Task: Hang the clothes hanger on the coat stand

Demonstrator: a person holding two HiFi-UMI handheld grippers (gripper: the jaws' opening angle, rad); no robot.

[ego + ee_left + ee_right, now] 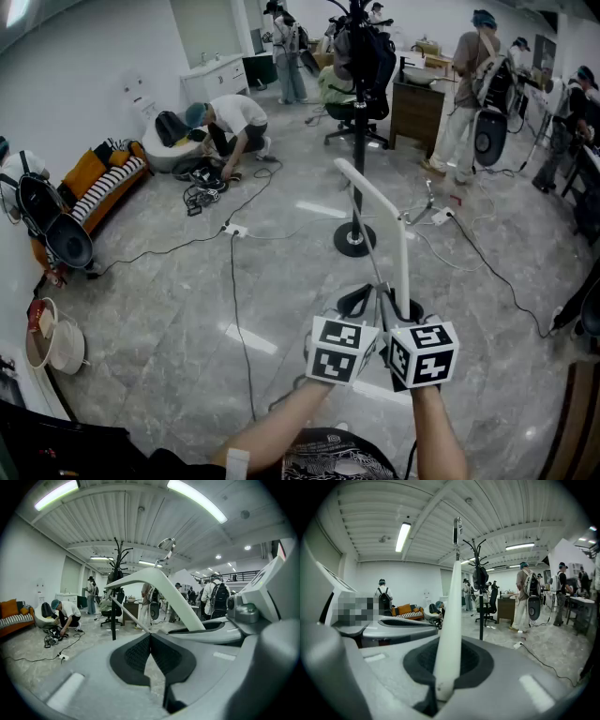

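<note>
1 hanger (380, 200) is held up in the air by 2 grippers: left gripper (150, 637) clamps its thin bar, right gripper (446, 658) clamps 1 arm's end. 1 coat stand (359, 159) stands well ahead, apart.

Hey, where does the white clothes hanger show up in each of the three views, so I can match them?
Head view: clothes hanger right of centre, sloping down toward the bottom edge.
Left gripper view: clothes hanger at centre, arching, hook at top.
Right gripper view: clothes hanger at centre, upright and edge-on, hook at top.
Shared landmark: black coat stand beyond it in all three.
</note>
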